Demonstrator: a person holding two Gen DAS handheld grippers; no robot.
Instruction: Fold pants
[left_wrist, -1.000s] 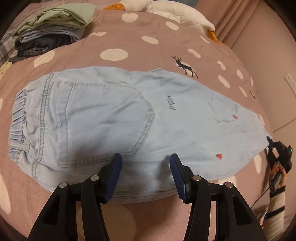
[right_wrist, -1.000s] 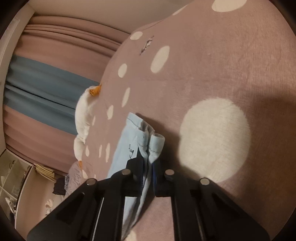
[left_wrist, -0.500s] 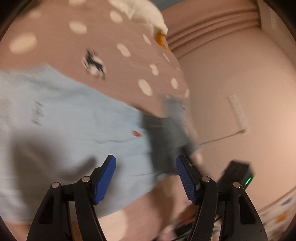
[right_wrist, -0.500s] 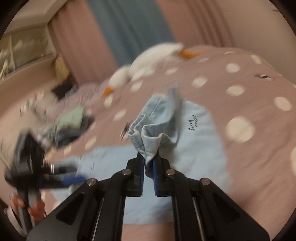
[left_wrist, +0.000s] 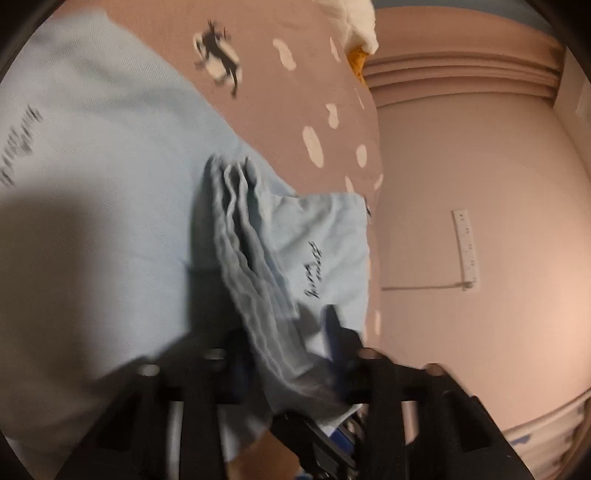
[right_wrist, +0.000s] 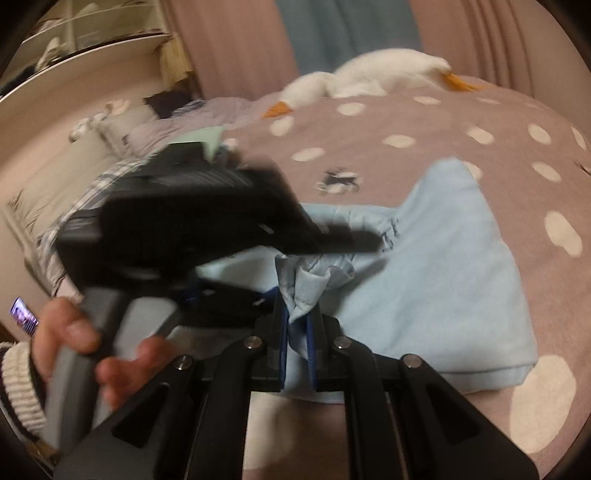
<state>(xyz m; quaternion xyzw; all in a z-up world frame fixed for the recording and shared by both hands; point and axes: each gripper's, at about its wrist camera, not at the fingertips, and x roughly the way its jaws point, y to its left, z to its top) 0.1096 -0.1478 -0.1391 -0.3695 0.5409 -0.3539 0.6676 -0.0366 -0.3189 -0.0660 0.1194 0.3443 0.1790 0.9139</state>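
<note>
The right gripper is clamped tight on the bunched hem of the pants, carried over the rest of them lying flat on the dotted bedspread. The left gripper has just been closing, with the stacked hem layers between its jaws; too blurry to say if it's pinching yet. Soft, light denim, so it'll droop and slide. I'd grab all layers near the corner.
</note>
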